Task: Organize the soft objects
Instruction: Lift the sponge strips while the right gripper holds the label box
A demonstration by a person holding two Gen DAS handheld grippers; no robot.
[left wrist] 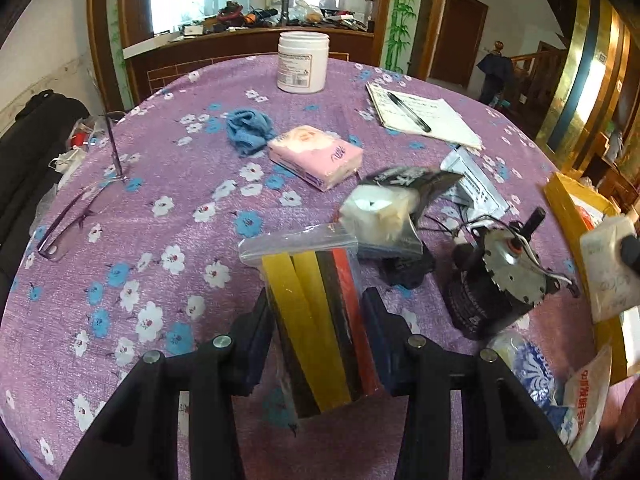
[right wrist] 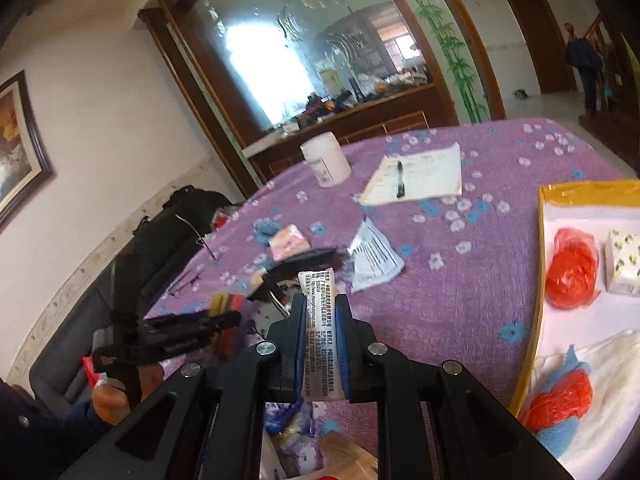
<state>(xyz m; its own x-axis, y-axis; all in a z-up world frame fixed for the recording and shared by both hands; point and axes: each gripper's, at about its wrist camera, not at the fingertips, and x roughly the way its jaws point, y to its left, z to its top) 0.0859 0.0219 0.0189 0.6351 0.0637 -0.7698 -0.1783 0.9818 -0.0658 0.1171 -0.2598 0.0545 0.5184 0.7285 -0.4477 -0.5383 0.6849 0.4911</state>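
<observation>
My left gripper [left wrist: 316, 314] is shut on a clear zip bag of yellow, black and red strips [left wrist: 316, 280], held just above the purple flowered tablecloth [left wrist: 160, 240]. The right wrist view shows that same gripper [right wrist: 228, 320] at the left with a hand [right wrist: 116, 392] behind it. My right gripper [right wrist: 319, 304] is shut on a white printed packet [right wrist: 320, 340], which stands upright between the pads. Lying loose on the cloth are a pink tissue pack [left wrist: 316, 156], a crumpled blue cloth [left wrist: 250, 130] and a bag of white soft stuff with a black header [left wrist: 384, 208].
A yellow-rimmed tray [right wrist: 540, 260] at the right holds red plastic bags [right wrist: 572, 268] and a small tissue pack [right wrist: 624, 268]. Also on the table are a white jar [left wrist: 303, 62], a notebook with pen [left wrist: 424, 120], glasses [left wrist: 76, 216], a motor [left wrist: 504, 276] and a white sachet [left wrist: 476, 184].
</observation>
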